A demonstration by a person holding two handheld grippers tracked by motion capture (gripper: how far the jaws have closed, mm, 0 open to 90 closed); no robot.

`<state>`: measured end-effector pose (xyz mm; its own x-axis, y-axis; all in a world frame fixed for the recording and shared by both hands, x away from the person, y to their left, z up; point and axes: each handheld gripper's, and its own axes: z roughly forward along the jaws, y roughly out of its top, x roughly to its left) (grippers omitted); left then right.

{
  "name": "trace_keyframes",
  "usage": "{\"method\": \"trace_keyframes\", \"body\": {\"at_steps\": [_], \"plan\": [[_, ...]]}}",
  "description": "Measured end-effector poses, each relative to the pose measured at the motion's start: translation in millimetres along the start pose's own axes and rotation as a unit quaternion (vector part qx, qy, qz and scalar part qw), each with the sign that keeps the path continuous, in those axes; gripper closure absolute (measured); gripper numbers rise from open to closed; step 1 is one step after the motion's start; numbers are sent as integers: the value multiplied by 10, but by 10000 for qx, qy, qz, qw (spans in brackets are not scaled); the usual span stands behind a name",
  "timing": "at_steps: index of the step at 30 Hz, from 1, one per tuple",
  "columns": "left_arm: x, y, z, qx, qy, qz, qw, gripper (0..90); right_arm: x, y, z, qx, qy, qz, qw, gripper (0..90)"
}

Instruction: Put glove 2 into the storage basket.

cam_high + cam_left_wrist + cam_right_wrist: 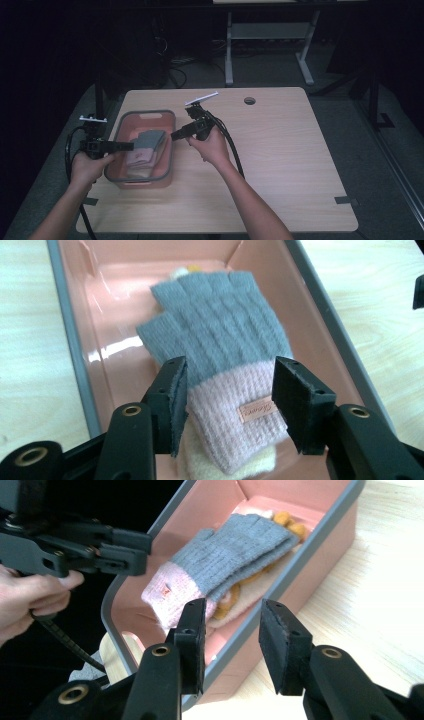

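Black ribbed jaws; knitted grey-pink glove (220,355) in glossy pink tub (320,335).

High view: fixed overhead, near side, facing forward and down across the whole table (280,150). Left gripper view: close, looking down along its jaws into the pink bin (320,295). Right gripper view: close, angled across the bin's rim. All three share the bin.
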<state>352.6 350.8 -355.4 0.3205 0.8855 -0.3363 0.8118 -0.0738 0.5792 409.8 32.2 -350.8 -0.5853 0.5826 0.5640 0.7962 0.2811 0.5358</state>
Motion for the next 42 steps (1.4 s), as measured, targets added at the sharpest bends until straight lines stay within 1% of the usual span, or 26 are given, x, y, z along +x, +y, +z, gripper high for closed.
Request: {"method": "trace_keyframes", "body": {"at_steps": [3, 4, 5, 8, 12, 15, 18, 22, 33, 38, 42], "plan": [[-38, 35, -39, -90, -44, 26, 9999, 470, -32, -13, -49, -24, -17, -13, 10000, 608], [-62, 46, -50, -134, -25, 54, 9999, 463, -46, -19, -66, -37, -26, -23, 10000, 602], [-84, 58, -60, -127, -37, 112, 9999, 458, -59, -28, -85, -49, -34, -36, 10000, 598], [-169, 90, -86, -204, -161, 200, 9995, 440, -99, -44, -130, -38, -121, -29, 9999, 577], [-265, 110, -84, -298, -286, 263, 9988, 422, -150, -67, -217, -53, -214, -8, 9998, 561], [-337, 119, -60, -276, -372, 345, 9983, 414, -172, -95, -275, -75, -292, -23, 9995, 549], [-398, 132, -28, -291, -490, 348, 9978, 411, -202, -119, -337, -99, -347, -7, 9993, 545], [-464, 155, 2, -287, -567, 355, 9973, 412, -238, -155, -410, -128, -412, 26, 9991, 535], [-655, 198, 111, -253, -683, 487, 9962, 384, -356, -243, -634, -212, -541, 105, 9983, 499], [-737, 214, 135, -262, -743, 569, 9953, 378, -402, -277, -692, -204, -610, 112, 9979, 488], [-786, 219, 158, -247, -785, 578, 9949, 376, -432, -298, -736, -226, -653, 123, 9975, 483]]}}
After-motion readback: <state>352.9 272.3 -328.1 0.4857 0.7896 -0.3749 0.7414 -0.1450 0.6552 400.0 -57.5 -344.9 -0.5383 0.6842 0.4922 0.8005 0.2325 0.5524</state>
